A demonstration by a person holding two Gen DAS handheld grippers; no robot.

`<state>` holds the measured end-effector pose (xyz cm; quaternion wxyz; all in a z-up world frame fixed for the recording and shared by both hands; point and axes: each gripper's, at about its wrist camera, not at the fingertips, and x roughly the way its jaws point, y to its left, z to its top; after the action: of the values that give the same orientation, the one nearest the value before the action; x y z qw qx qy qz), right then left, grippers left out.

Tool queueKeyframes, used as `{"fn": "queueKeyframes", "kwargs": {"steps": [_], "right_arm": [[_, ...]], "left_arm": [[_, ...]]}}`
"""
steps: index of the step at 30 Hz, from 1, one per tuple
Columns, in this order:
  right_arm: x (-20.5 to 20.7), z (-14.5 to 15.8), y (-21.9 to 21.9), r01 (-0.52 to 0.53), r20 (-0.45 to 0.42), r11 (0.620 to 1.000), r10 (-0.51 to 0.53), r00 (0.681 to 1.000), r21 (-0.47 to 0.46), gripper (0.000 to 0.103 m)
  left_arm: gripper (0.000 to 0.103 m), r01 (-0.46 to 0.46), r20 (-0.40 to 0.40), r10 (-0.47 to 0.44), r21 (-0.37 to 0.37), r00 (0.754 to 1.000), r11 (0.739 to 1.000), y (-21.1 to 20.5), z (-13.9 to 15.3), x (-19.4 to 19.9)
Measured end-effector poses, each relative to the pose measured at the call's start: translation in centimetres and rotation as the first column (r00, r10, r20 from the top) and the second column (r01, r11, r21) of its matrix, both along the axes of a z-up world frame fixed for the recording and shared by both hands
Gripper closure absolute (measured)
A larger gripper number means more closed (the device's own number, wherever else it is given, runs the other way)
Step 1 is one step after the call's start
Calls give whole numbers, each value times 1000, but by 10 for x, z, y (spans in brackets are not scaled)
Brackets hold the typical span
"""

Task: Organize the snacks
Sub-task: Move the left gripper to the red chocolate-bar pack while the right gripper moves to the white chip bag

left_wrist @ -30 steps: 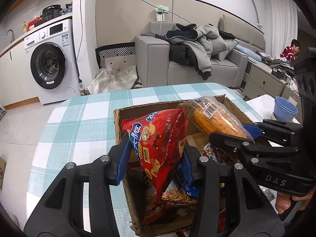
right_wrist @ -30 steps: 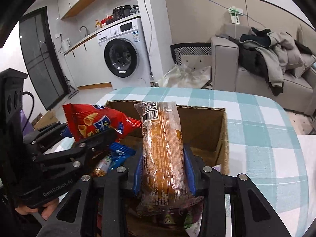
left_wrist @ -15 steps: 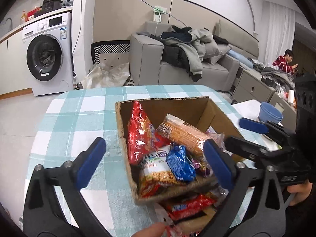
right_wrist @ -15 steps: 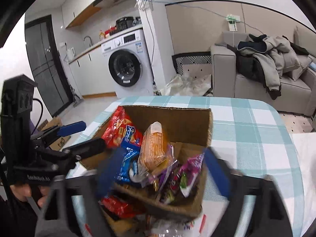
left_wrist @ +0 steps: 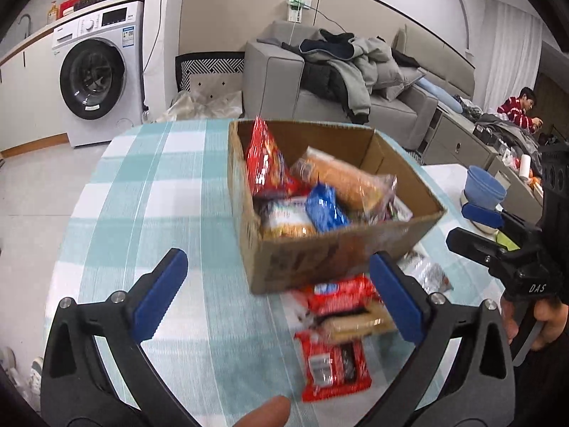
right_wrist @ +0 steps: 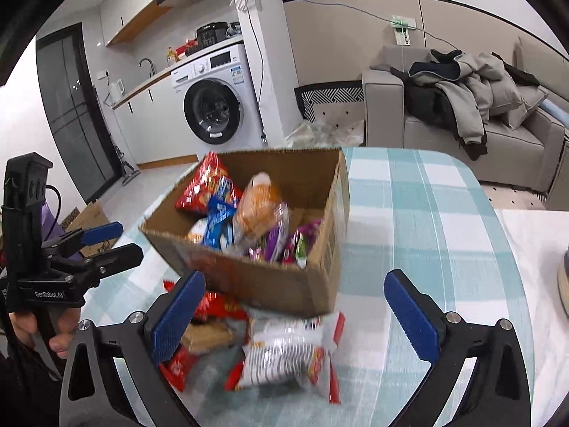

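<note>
Left gripper (left_wrist: 277, 291) wide open, holding nothing. Right gripper (right_wrist: 295, 316) jaws opening, empty too. Ahead on the checked table (left_wrist: 149, 192), cardboard box (left_wrist: 341, 256) full of snacks. Seen only from right: purple packets (right_wrist: 302, 242) inside.

The box (left_wrist: 330, 259) at frame centre is matt brown cardboard with rough torn edges. Snack packets (right_wrist: 284, 356) below it are glossy, crinkled plastic film. The tablecloth (left_wrist: 149, 192) looks like woven checked cloth, matt.
</note>
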<state>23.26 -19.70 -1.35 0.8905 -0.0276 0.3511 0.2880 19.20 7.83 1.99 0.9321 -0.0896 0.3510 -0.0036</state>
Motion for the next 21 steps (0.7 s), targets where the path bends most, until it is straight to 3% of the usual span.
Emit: {"fn": "queueKeyframes", "kwargs": {"steps": [21], "right_arm": [[-2, -51, 12, -6, -119, 993, -8, 993, -117, 0]], "left_arm": [[1, 28, -112, -28, -5, 993, 1000, -20, -48, -26]]}}
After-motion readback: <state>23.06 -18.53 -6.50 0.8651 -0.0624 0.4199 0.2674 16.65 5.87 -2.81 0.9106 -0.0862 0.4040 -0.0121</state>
